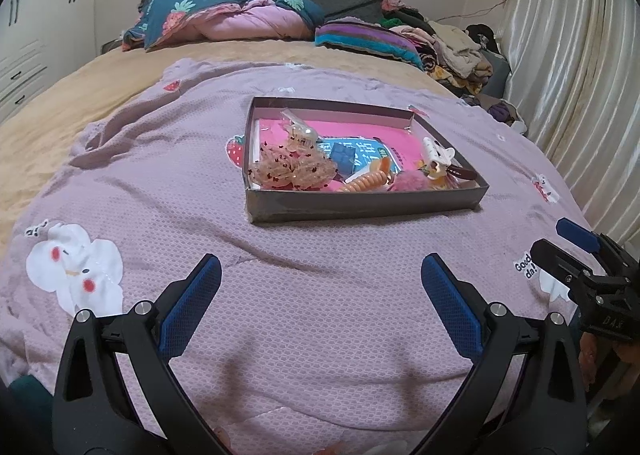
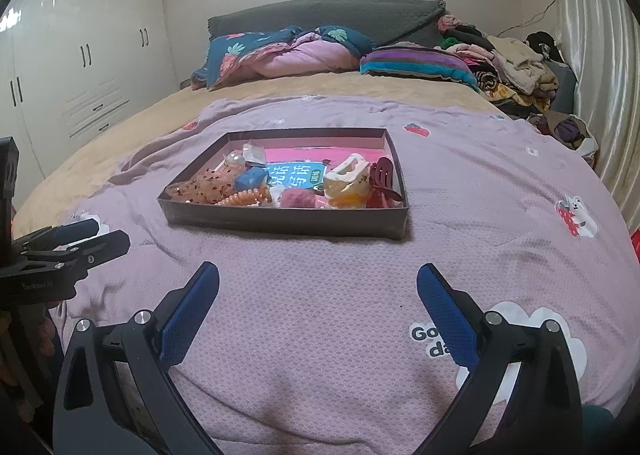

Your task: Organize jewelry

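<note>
A shallow dark box [image 1: 360,207] [image 2: 280,221] sits on the pink bedspread. It holds hair accessories: a beige scrunchie [image 1: 292,171] [image 2: 208,183], an orange spiral tie [image 1: 366,181] [image 2: 244,197], a white claw clip [image 1: 436,157] [image 2: 348,175], a dark red clip [image 2: 384,177], a clear clip [image 1: 300,133] and a pink fluffy piece [image 1: 408,181] [image 2: 296,199]. My left gripper [image 1: 320,275] is open and empty, short of the box. My right gripper [image 2: 318,281] is open and empty, also short of the box. Each also shows at the other view's edge, the right one in the left wrist view [image 1: 576,251] and the left one in the right wrist view [image 2: 80,239].
The pink bedspread [image 1: 200,215] [image 2: 480,235] covers the near bed. A folded quilt [image 1: 224,21] [image 2: 280,51], a striped pillow [image 1: 368,39] and a pile of clothes [image 2: 516,63] lie at the far end. White wardrobes [image 2: 80,75] stand left, curtains [image 1: 580,55] right.
</note>
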`<state>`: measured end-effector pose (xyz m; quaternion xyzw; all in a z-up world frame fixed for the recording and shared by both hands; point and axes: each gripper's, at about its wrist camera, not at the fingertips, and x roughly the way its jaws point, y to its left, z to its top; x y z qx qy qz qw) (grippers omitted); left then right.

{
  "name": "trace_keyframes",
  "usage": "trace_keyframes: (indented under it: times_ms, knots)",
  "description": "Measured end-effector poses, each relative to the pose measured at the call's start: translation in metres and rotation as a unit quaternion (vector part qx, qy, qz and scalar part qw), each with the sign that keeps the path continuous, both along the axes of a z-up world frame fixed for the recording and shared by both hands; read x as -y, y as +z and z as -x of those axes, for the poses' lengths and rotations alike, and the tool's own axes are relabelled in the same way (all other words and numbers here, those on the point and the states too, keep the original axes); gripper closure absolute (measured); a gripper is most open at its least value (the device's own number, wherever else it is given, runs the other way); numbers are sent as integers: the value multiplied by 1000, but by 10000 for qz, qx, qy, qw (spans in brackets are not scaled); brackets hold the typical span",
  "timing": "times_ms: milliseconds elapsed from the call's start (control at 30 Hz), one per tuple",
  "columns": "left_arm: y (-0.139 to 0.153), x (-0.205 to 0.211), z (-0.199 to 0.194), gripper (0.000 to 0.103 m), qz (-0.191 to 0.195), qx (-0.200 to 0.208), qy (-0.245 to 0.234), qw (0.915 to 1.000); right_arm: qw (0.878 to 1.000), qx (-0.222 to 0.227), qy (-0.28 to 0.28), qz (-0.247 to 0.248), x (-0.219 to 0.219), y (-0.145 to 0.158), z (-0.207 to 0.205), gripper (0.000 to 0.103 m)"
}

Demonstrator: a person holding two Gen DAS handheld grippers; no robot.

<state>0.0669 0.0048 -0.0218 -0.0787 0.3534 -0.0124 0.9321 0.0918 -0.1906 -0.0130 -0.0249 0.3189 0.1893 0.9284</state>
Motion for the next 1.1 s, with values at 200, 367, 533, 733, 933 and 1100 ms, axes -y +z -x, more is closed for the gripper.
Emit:
trace_keyframes:
  times_ms: [200, 367, 533, 733, 933, 1100]
  knots:
    - [0, 2, 0, 10, -1, -22, 24, 10000, 10000, -7, 15, 29, -1, 0, 0, 4]
    - [1, 1, 0, 10, 4, -39, 38, 10000, 10000, -40, 14, 17, -1, -1, 0, 4]
    - [1, 1, 0, 10, -11, -35, 47, 10000, 10000, -38, 18, 28, -2, -2, -1, 4]
    - [3, -1, 0, 10, 4, -4, 73, 10000, 10000, -46, 32, 26, -2, -4, -1, 4]
    - [4, -1, 1, 10, 4, -19, 66, 10000, 10000, -49, 29, 24, -2, -4, -1, 4]
    - [4, -1, 1, 10, 3, -37, 75, 10000, 10000, -62, 31, 14, -2, -4, -1, 4]
